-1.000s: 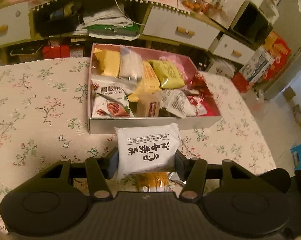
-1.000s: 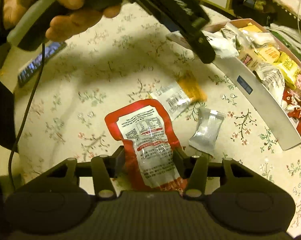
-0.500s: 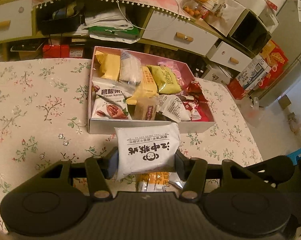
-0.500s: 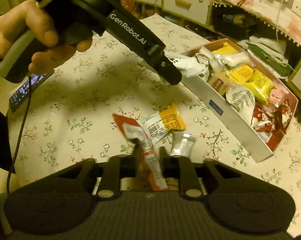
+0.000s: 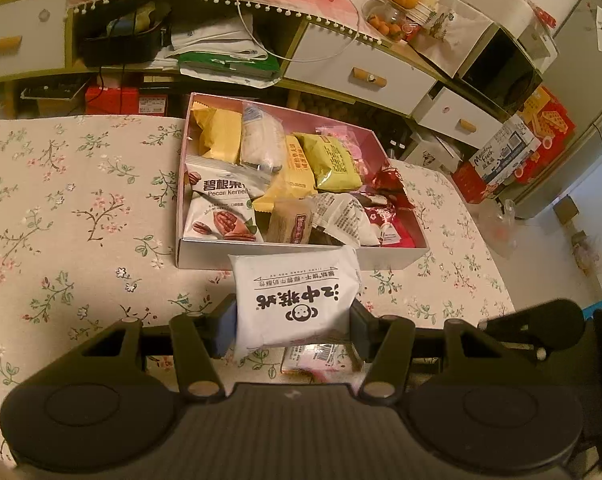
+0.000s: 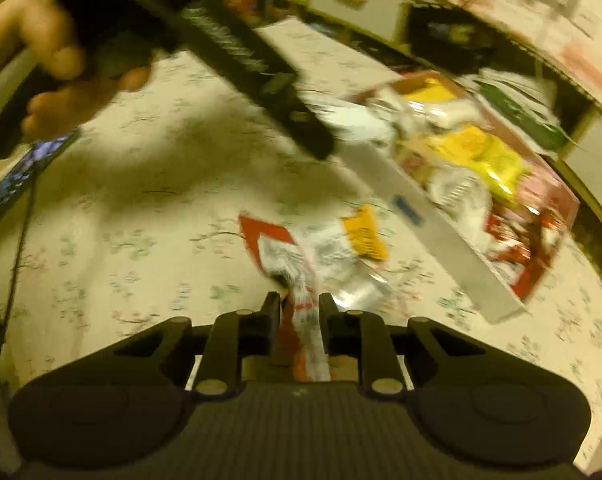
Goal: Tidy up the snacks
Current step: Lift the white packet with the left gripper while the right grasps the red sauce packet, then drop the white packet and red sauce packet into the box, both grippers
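Observation:
My left gripper point(image 5: 293, 314) is shut on a white snack packet point(image 5: 297, 296) with black print, held just in front of the open snack box point(image 5: 205, 254), which holds several packets. In the blurred right wrist view, my right gripper point(image 6: 300, 308) pinches a crumpled red pouch point(image 6: 285, 256); its jaws are still closing on it. The pouch rises from the floral tablecloth. An orange-and-white packet point(image 6: 361, 236) and a silver one point(image 6: 361, 288) lie beside it. The box point(image 6: 433, 232) is up and to the right.
A person's hand point(image 6: 41, 60) grips the left tool at the upper left of the right wrist view. A phone point(image 6: 29, 168) lies by the table's left edge. Drawers and cluttered shelves point(image 5: 365, 76) stand behind the table. Another packet point(image 5: 317, 360) lies under the left gripper.
The right jaws narrowed around the red pouch, bunching it from flat to a pinched strip, and the right view swung and blurred. The left gripper kept its hold and stayed put.

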